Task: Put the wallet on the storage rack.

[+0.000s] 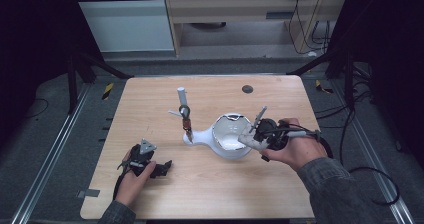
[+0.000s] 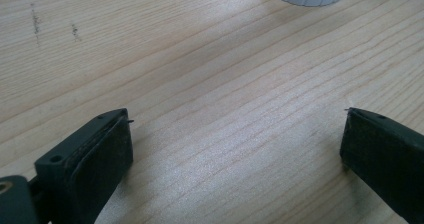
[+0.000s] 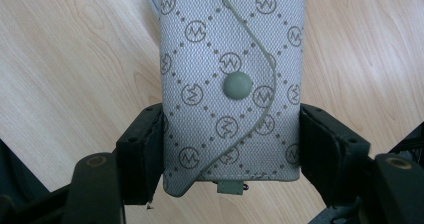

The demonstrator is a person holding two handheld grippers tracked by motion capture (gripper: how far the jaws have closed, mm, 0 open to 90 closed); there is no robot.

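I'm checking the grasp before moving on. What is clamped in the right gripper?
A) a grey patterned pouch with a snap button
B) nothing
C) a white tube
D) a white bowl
A: in the right gripper view, the right gripper presses both pads on the sides of the grey patterned pouch.

1. Light wooden table [image 1: 210,184], rectangular with rounded corners, pale grain running lengthwise; a small dark round spot [image 1: 247,89] sits near its far edge.
2. White glossy bowl-shaped dish [image 1: 231,143] rests on the table right of centre, with a white neck running left to a base.
3. From that base [image 1: 190,137] a thin upright stand [image 1: 184,106] rises, bearing a dark ring and a white cylinder on top.
4. In the left gripper view, bare wood [image 2: 215,99] shows faint dark scuff marks [image 2: 36,21] at upper left.
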